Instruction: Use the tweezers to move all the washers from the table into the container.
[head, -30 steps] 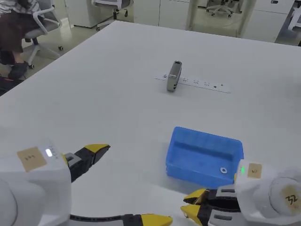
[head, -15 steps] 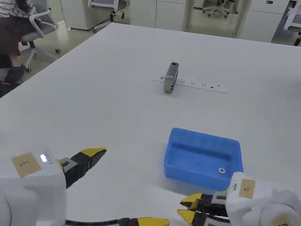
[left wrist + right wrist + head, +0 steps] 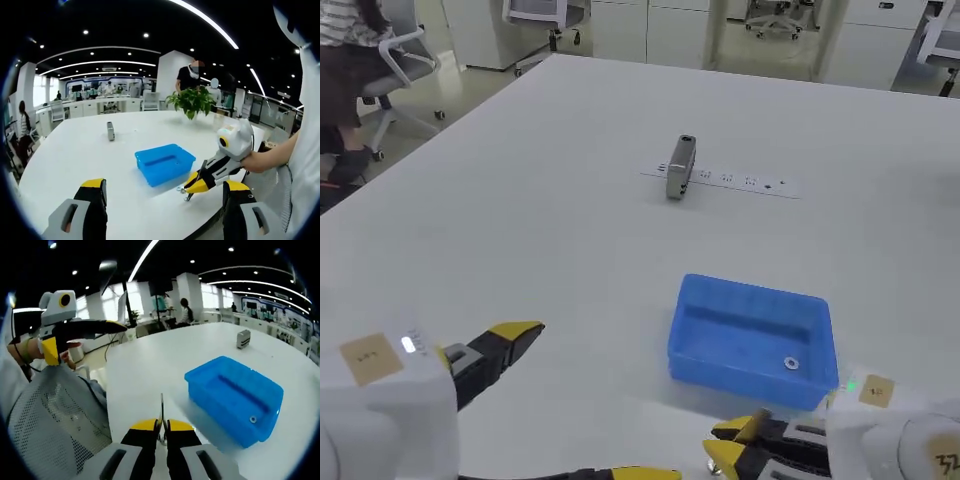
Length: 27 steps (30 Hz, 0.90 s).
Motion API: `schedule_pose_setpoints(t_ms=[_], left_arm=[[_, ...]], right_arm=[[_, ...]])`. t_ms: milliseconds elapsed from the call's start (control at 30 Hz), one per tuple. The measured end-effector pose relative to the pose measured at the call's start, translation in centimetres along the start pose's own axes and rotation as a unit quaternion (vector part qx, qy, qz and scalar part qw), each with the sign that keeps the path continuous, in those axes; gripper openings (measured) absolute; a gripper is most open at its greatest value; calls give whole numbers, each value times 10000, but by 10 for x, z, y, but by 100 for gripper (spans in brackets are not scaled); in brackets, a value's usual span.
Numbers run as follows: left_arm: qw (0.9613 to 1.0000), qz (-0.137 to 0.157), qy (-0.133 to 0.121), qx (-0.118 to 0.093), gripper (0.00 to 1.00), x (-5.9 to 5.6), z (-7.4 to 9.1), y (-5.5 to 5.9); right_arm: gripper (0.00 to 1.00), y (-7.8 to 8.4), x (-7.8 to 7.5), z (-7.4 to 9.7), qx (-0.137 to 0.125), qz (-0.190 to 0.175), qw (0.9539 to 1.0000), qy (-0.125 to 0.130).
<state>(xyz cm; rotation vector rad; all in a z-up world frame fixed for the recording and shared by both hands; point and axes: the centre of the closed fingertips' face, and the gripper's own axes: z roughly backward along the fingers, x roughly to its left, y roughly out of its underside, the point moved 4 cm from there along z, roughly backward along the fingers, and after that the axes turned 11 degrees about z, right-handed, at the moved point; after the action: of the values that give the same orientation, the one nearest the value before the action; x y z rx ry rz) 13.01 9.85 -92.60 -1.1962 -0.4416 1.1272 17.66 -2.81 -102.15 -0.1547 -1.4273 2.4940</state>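
The blue container [image 3: 750,335] stands on the white table [image 3: 540,220] with one small washer [image 3: 791,363] lying in its near right corner. My right gripper [image 3: 732,447] sits just in front of the container at the table's near edge. It is shut on thin metal tweezers [image 3: 161,412] that point up between its jaws, short of the container [image 3: 235,397] and its washer [image 3: 253,419]. My left gripper [image 3: 585,400] hovers at the near left, open wide with nothing between its jaws. The left gripper view has the container [image 3: 164,161] ahead and the right gripper [image 3: 220,160] beside it.
A grey box-shaped device [image 3: 677,168] stands on a flat white power strip [image 3: 740,181] further back on the table. Office chairs [image 3: 400,60] and a seated person are beyond the far left edge. People stand past the table's far end [image 3: 192,75].
The head camera has shifted slightly. My right gripper has sunk a little toward the near edge, and the left gripper has drifted slightly down and left. The container and washer have not moved.
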Motion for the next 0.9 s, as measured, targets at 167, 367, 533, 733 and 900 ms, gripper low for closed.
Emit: schedule_pose_setpoints(t_ms=[167, 367, 533, 733, 900], left_arm=[[10000, 17, 24, -35, 99, -1, -1, -2], [10000, -23, 81, -12, 99, -5, -4, -4], [9999, -47, 119, 14, 99, -6, -5, -4], [9999, -68, 156, 7, 99, -7, -7, -6], [9998, -78, 198, -15, 99, -9, -7, -8]], right_arm=[[3, -2, -3, 11, -19, -80, 10000, 23], [3, -9, -7, 24, 268, 749, 9967, 184], [3, -19, -10, 31, 269, 986, 9946, 184], [3, -38, -19, 42, 34, 989, 9946, 313], [3, -50, -25, 48, -80, 940, 9948, 373]])
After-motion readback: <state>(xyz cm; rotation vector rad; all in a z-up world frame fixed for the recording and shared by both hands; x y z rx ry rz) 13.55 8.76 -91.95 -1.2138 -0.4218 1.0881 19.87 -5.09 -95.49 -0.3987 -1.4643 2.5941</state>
